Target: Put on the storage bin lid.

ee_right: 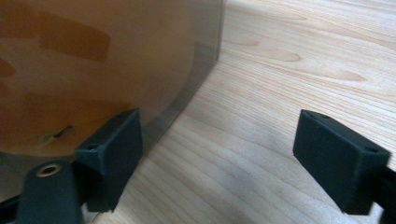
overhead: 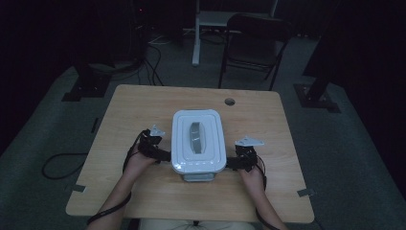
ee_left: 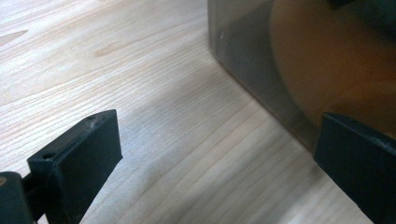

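Table: a pale wooden tabletop with rounded corners and a small round cable hole near its far edge.
Container: a rectangular translucent plastic box with a white clip-on lid sits near the middle of the table, toward the person's edge; its smoky wall shows something orange-brown inside.
Placement: the box lies squarely between the two tools, probably so it can be lifted or steadied from both sides.
Left forearm: enters from the bottom edge, angled inward toward the box's near left corner.
Right forearm: mirrors it at the near right corner.
Left gripper: jaws spread wide, holding nothing; one black jaw is right by the box wall, the other over bare wood.
Right gripper: likewise wide apart and empty, one jaw close against the box's rounded corner.
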`<state>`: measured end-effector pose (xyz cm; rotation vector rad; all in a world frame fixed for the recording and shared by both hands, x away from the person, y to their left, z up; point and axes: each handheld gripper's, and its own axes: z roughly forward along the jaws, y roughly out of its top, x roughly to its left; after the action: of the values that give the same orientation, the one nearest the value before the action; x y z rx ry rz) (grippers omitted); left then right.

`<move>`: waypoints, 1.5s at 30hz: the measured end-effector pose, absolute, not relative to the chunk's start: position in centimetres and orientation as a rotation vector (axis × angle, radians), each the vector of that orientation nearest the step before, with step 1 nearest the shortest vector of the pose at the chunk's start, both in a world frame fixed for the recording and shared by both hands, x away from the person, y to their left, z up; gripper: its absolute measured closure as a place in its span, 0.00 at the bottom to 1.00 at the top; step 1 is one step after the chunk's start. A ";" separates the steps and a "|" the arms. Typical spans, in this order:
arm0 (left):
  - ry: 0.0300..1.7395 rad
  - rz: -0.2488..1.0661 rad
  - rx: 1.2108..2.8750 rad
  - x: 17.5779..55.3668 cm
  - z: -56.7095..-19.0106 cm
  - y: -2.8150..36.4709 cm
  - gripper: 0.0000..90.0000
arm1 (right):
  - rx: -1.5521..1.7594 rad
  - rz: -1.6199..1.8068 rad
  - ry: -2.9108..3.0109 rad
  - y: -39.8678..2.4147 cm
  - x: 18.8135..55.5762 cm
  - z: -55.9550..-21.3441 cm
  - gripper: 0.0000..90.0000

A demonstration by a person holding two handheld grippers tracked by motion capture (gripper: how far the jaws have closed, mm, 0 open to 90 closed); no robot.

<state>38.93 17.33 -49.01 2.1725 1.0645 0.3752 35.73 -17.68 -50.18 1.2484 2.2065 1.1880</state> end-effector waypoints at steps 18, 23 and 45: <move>0.957 0.390 2.130 37.5 -48.3 18.1 0.02 | 1.313 1.172 2.147 -18.9 37.0 -50.3 0.15; 0.945 0.381 2.139 37.2 -48.2 18.2 0.02 | 1.321 1.192 2.140 -19.1 37.0 -50.3 0.15; 0.986 0.367 2.138 35.3 -48.5 20.3 0.02 | 1.313 1.189 2.093 -21.3 35.4 -50.0 0.15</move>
<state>35.26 20.31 -48.55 2.1380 0.9862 0.3666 35.44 -21.29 -50.02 1.3128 2.0925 1.1886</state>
